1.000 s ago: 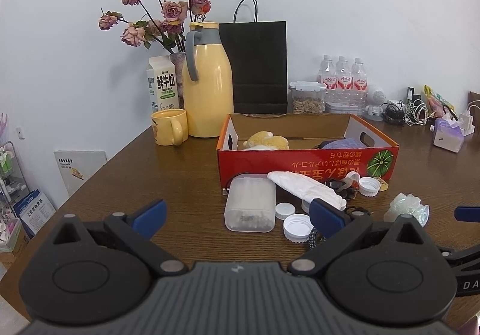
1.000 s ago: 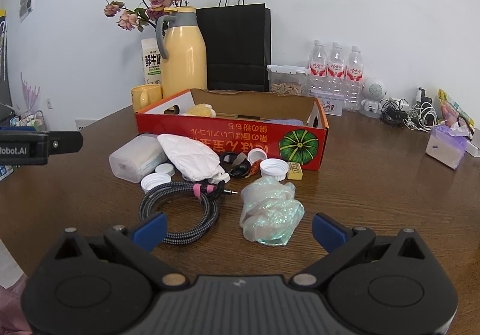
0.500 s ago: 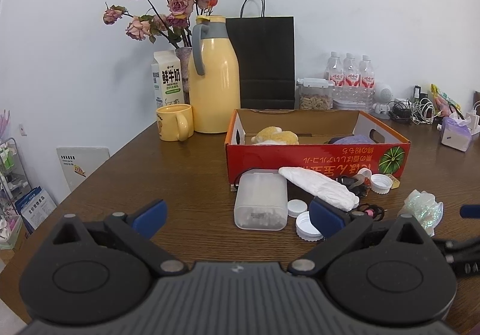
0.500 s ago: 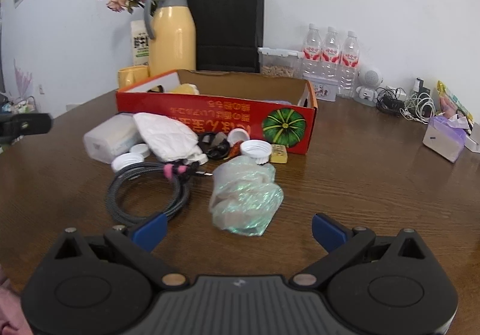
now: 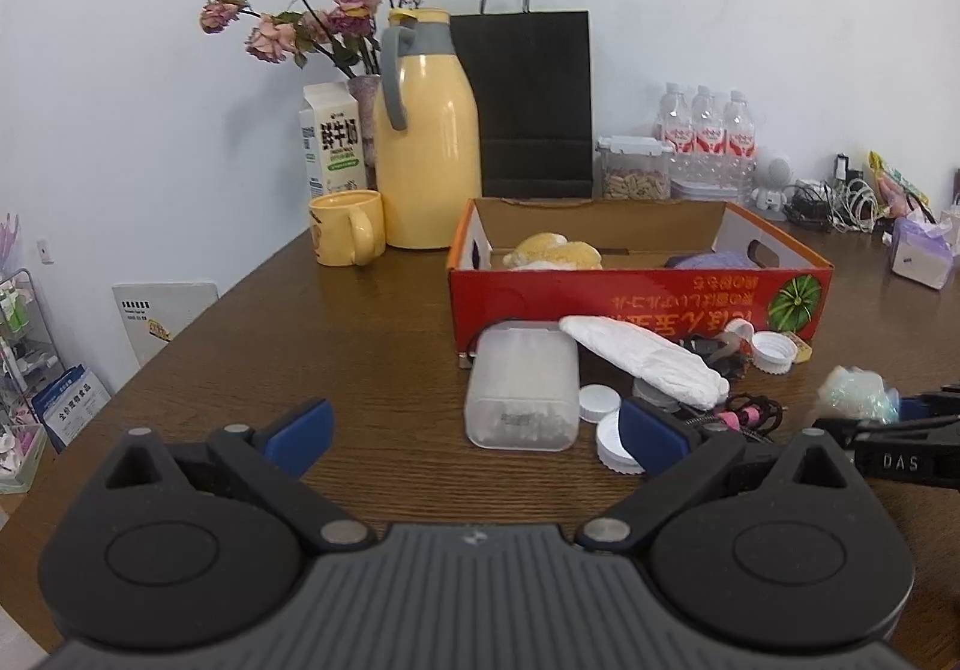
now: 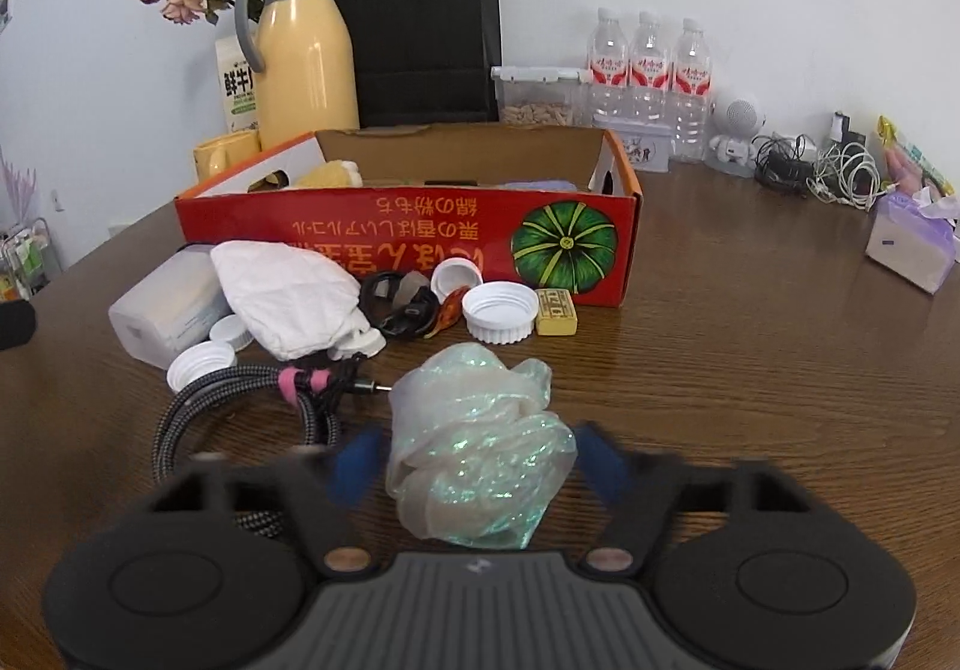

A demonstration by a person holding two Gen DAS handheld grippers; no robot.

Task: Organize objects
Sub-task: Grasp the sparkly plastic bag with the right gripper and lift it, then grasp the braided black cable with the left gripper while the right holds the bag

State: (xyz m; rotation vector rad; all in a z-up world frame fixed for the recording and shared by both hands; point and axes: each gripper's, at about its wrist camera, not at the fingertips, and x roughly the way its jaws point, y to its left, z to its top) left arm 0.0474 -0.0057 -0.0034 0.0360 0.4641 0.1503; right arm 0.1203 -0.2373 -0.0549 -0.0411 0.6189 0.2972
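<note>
Now the right claw (image 6: 474, 460) is closing around the crumpled plastic bag (image 6: 480, 442) on the worktop (image 6: 750, 370), before the red box (image 6: 408, 238). Light, soft, slippery; pinch its bunched middle. Left claw (image 5: 474, 430) hangs released.

Bare table (image 6: 750, 370) is lying open to the right of the iridescent plastic bag (image 6: 480, 448). On its left, a coiled braided cable (image 6: 240, 400), white caps (image 6: 201, 364) and a crumpled white bag (image 6: 288, 298) are crowding the way toward the red cardboard box (image 6: 408, 238).
</note>
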